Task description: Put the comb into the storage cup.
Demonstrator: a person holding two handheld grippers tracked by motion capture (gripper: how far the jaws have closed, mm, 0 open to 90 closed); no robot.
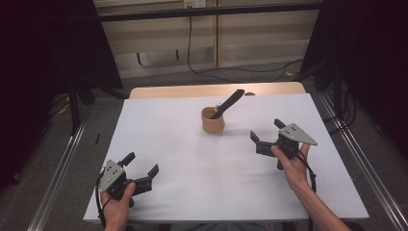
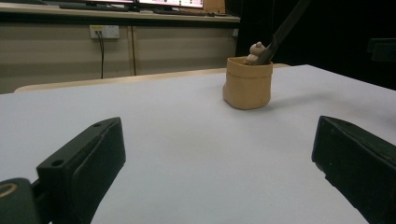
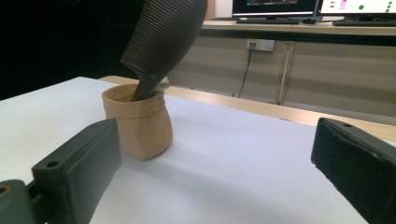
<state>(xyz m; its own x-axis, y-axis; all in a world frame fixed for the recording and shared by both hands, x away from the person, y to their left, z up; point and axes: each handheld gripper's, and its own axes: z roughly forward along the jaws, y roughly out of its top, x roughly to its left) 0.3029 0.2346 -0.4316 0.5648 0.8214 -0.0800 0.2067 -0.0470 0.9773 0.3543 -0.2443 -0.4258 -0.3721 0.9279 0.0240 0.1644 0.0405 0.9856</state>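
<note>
Honestly, both tongs, left (image 1: 142, 170) and right (image 1: 266, 130), gape empty; yank the comb (image 1: 230, 103) sideways and that soft pouch (image 1: 212, 120) tips over.

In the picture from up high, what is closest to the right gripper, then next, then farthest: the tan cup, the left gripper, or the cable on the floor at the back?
1. The tan cup, a little ahead and toward the left of the right gripper.
2. The left gripper, across the table at the near left corner.
3. The cable, on the floor beyond the table's far edge.
</note>
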